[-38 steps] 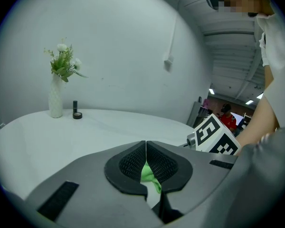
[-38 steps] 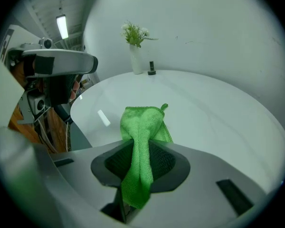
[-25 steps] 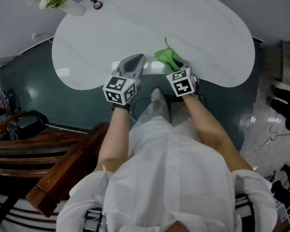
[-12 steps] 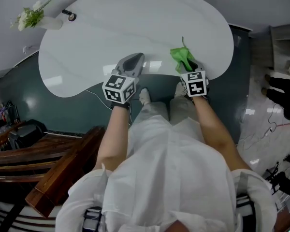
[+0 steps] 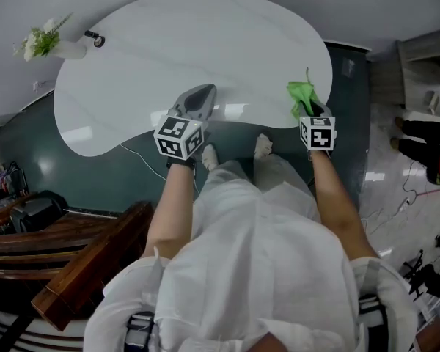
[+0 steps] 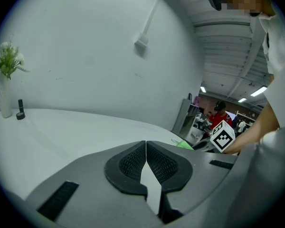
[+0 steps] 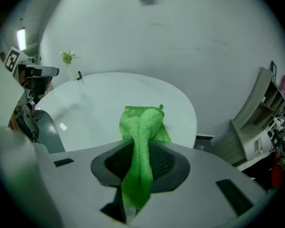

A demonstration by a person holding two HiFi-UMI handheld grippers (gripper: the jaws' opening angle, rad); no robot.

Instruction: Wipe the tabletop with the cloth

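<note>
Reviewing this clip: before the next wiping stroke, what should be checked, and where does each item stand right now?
1. Cloth clamped in the right gripper: ok, the jaws are shut on it.
2. Cloth touching the tabletop: cannot tell; it sits at the table's near right edge.
3. Left gripper empty: ok, the jaws are together with nothing between them.
4. Left gripper out of the cloth's way: ok, it is well apart from the cloth, by the near edge.
5. Vase and small dark object away from the cloth: ok, both stand at the far left edge.
</note>
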